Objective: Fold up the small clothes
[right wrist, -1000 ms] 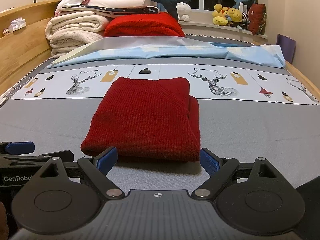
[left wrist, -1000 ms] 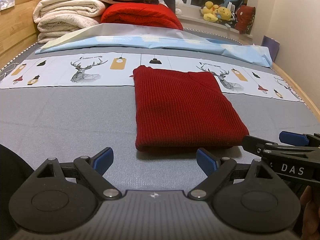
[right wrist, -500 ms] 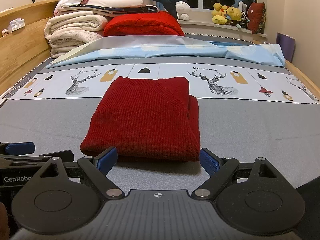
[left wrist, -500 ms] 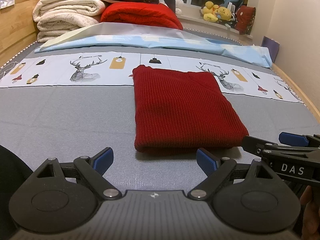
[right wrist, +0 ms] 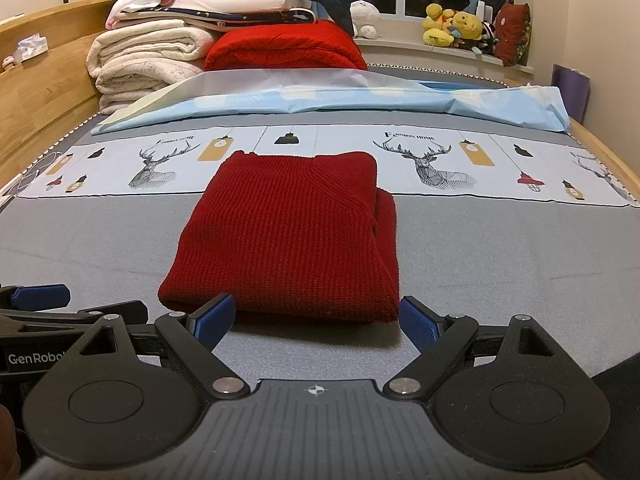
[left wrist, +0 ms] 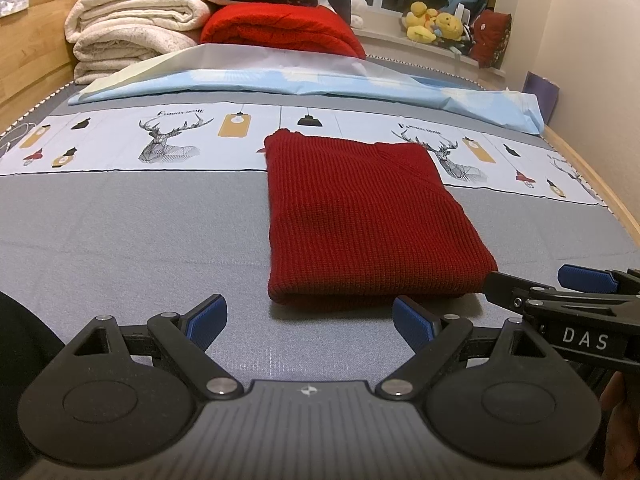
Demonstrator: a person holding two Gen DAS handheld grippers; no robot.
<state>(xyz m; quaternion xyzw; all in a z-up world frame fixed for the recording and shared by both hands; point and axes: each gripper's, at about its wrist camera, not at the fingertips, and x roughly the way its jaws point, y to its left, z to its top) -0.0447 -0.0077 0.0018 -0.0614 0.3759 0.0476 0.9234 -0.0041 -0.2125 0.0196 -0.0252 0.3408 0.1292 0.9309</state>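
A dark red knitted sweater (left wrist: 368,220) lies folded into a flat rectangle on the grey bed cover; it also shows in the right wrist view (right wrist: 288,236). My left gripper (left wrist: 310,322) is open and empty, just short of the sweater's near edge, towards its left part. My right gripper (right wrist: 316,318) is open and empty, at the near edge, with the sweater's front edge between its blue pads. Each gripper shows at the side of the other's view: the right one (left wrist: 560,292), the left one (right wrist: 60,304).
A printed deer strip (left wrist: 168,140) and a light blue sheet (left wrist: 320,84) lie across the bed beyond the sweater. Stacked blankets (left wrist: 132,32) and a red quilt (left wrist: 280,32) sit at the head. Wooden bed rails (right wrist: 44,92) run along both sides. Plush toys (right wrist: 452,24) sit on the sill.
Both grippers have edged slightly closer to the sweater's near edge. Both stay open and the sweater has not moved.
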